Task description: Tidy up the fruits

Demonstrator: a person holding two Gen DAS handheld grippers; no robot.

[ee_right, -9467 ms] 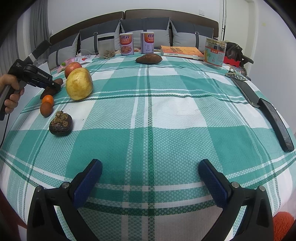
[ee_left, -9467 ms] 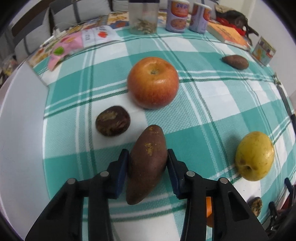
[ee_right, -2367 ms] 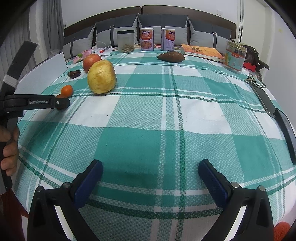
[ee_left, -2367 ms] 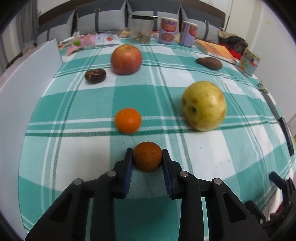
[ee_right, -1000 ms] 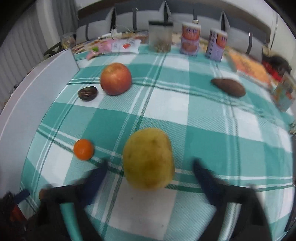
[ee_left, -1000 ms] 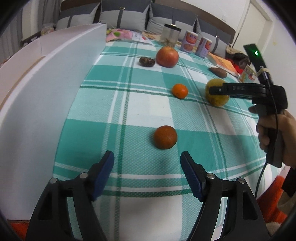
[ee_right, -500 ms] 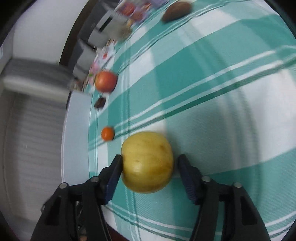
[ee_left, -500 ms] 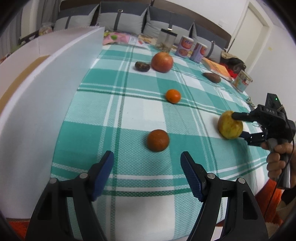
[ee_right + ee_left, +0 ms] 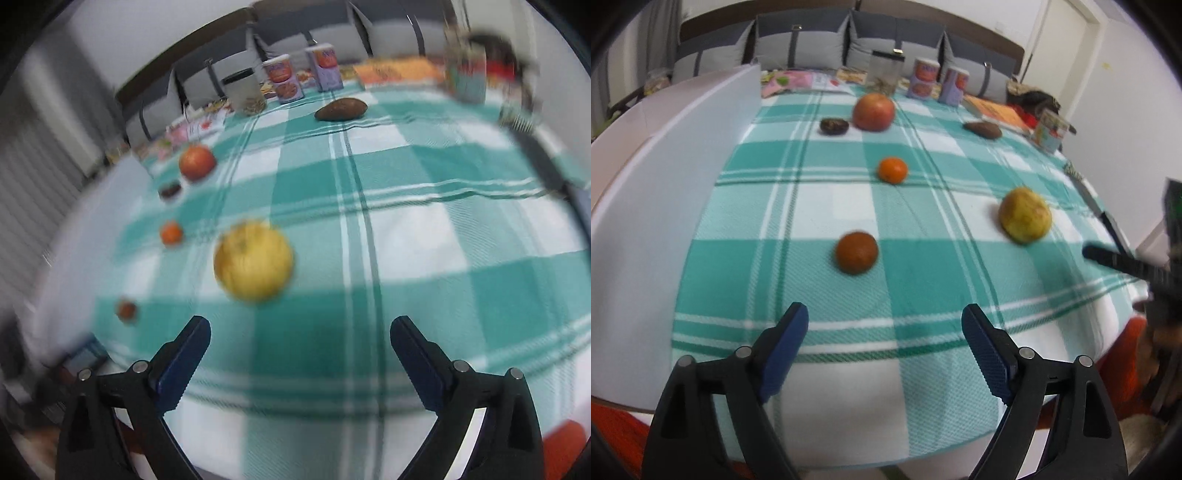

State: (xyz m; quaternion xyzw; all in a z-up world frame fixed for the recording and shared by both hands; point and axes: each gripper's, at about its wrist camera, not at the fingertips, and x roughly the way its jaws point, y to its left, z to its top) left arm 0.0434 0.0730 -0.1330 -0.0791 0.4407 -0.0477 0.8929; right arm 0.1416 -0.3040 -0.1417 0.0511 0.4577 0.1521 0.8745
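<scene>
Lying spread over cloth (image 9: 820, 206): apple (image 9: 873, 111) far, tangerine (image 9: 892, 170) mid, orange (image 9: 856, 252) near, pear (image 9: 1025, 220) right. Seeming partly sorted. Left gripper (image 9: 884, 349), right gripper (image 9: 300, 356) gaping, gripping nothing.

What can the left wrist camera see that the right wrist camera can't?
Only the left wrist view shows the white board along the table's edge and the right gripper from the side. Only the right wrist view shows a blurry dark shape at its lower left, which I cannot identify. Both show the yellow fruit, red apple, small orange, darker orange, brown tuber and checked cloth.
</scene>
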